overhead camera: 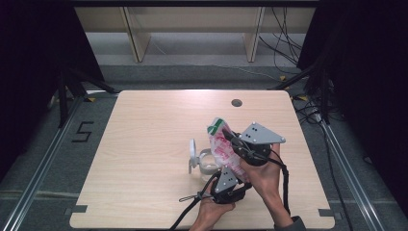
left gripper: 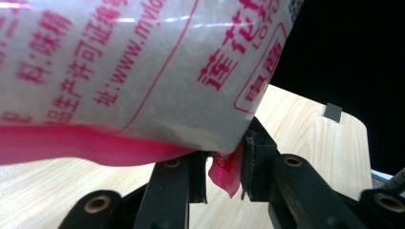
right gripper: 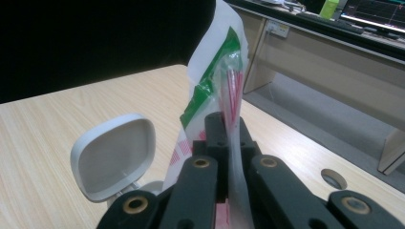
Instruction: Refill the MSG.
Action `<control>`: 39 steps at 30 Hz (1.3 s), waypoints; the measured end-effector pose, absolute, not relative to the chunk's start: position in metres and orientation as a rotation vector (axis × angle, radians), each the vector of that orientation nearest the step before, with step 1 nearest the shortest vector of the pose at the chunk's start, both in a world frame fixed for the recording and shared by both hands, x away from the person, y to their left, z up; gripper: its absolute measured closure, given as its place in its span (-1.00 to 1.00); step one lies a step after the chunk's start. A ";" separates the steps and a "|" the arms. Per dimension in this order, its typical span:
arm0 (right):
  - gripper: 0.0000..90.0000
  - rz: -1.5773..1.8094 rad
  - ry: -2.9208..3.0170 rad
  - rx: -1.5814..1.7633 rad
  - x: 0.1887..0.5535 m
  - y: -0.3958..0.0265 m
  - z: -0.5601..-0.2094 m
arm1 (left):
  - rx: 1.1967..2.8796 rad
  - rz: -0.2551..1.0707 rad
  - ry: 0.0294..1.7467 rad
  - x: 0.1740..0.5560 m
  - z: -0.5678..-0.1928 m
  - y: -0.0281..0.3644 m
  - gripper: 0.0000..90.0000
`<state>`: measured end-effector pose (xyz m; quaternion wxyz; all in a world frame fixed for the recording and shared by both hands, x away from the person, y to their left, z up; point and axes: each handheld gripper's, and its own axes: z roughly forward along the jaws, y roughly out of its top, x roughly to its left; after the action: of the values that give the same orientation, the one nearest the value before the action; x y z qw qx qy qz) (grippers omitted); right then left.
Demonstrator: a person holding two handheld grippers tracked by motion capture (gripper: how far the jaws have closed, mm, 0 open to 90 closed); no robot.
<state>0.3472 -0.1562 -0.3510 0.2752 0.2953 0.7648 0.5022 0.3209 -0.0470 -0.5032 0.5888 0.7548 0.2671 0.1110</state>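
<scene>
Our left claw [overhead camera: 226, 185], nearest us, pinches the pink bottom corner of the plastic bag [overhead camera: 223, 147], its jaws closed down on that thin seam in the left gripper view. Just beyond it our right claw [overhead camera: 230, 137] is clamped tight on the bag's upper edge, so the bag hangs tilted between both claws above the tabletop [overhead camera: 144, 144]. Just left of them stands a clear container [overhead camera: 208, 162] with its white lid [overhead camera: 192, 153] flipped up.
</scene>
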 end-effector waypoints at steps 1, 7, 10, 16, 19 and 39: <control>1.00 1.358 2.060 0.795 0.347 -0.156 -0.351 | 1.754 0.258 0.624 0.321 -0.503 -0.048 0.65; 1.00 1.334 2.064 0.731 0.351 -0.153 -0.351 | 1.739 0.254 0.612 0.325 -0.502 -0.052 0.65; 1.00 1.343 2.059 0.735 0.351 -0.152 -0.351 | 1.731 0.259 0.613 0.326 -0.502 -0.054 0.66; 1.00 1.340 2.058 0.740 0.352 -0.151 -0.350 | 1.716 0.252 0.608 0.327 -0.502 -0.057 0.66; 1.00 1.350 2.051 0.748 0.353 -0.150 -0.351 | 1.713 0.258 0.606 0.327 -0.502 -0.057 0.66; 1.00 1.325 2.045 0.766 0.360 -0.145 -0.357 | 1.697 0.225 0.622 0.331 -0.505 -0.059 0.66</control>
<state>0.3604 -0.1454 -0.3566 0.2895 0.2870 0.7662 0.4967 0.3311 -0.0590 -0.5050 0.6131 0.7361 0.2698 0.0974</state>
